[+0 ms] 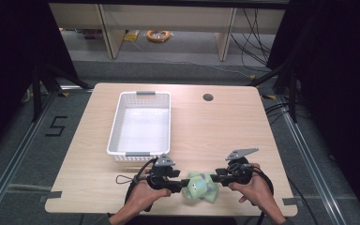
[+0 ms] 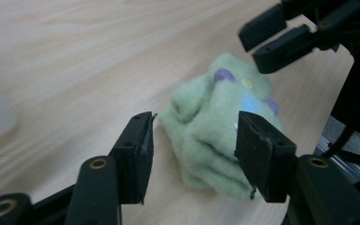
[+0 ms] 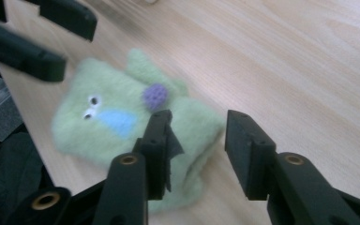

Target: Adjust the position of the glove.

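Note:
A pale green plush toy (image 1: 199, 186) with a blue patch, purple dots and small eyes lies near the table's front edge, between both grippers. My left gripper (image 1: 183, 183) stands open at its left side; in the left gripper view the toy (image 2: 218, 126) sits between and just beyond the open jaws (image 2: 194, 140). My right gripper (image 1: 213, 177) is open at the toy's right side; in the right gripper view the toy (image 3: 117, 122) lies partly between its jaws (image 3: 199, 136). Neither gripper has closed on it.
A white plastic basket (image 1: 140, 123) with grey handles stands on the wooden table (image 1: 215, 126) behind the left gripper. A round cable hole (image 1: 208, 97) is at the back right. The table's front edge is close behind the toy.

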`<state>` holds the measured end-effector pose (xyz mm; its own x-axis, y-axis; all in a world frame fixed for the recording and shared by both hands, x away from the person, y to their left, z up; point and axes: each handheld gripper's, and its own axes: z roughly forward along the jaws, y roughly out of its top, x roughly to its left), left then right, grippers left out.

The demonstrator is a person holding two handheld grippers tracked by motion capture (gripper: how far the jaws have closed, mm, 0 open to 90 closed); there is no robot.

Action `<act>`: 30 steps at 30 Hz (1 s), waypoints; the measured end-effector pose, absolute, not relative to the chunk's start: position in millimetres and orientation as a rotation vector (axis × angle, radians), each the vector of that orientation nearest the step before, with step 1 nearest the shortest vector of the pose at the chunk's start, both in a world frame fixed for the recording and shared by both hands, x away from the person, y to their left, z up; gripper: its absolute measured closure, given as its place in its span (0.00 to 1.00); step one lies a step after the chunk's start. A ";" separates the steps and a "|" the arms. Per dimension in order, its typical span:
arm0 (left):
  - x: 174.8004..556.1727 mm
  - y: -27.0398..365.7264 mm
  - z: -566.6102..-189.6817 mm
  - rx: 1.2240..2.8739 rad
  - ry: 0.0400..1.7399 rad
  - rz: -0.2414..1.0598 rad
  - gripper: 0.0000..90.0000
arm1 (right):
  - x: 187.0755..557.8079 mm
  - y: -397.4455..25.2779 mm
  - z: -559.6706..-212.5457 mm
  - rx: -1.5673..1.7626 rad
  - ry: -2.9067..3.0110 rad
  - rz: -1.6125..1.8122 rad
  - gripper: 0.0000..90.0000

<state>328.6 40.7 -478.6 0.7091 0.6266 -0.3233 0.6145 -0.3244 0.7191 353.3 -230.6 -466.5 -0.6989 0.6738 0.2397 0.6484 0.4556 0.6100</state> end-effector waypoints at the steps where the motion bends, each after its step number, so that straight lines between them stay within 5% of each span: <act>1: 328.0 39.2 -480.8 2.038 0.944 -0.005 0.49 | 357.2 -229.2 -467.9 1.204 2.673 1.065 0.67; 5: 328.4 35.4 -489.3 2.045 0.940 -0.037 0.57 | 367.7 -224.3 -478.2 1.237 2.738 1.071 0.74; 6: 328.5 35.4 -490.1 2.037 0.931 -0.027 0.71 | 369.4 -224.3 -480.1 1.220 2.760 1.092 0.80; 9: 329.7 36.0 -488.8 2.042 0.913 0.000 0.81 | 368.1 -228.2 -478.3 1.182 2.743 1.099 0.96; 12: 330.9 35.8 -487.1 2.023 0.915 0.007 0.89 | 362.3 -229.5 -474.9 1.160 2.751 1.073 0.98; 30: 354.2 22.6 -468.0 2.068 0.838 0.023 0.91 | 306.1 -238.9 -456.6 1.204 2.647 1.229 0.98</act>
<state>354.2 22.6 -468.0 0.7723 0.5696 -0.2813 0.5536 -0.3864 0.7377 306.1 -238.9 -456.6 -0.7092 0.6334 0.3097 0.6454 0.4064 0.6468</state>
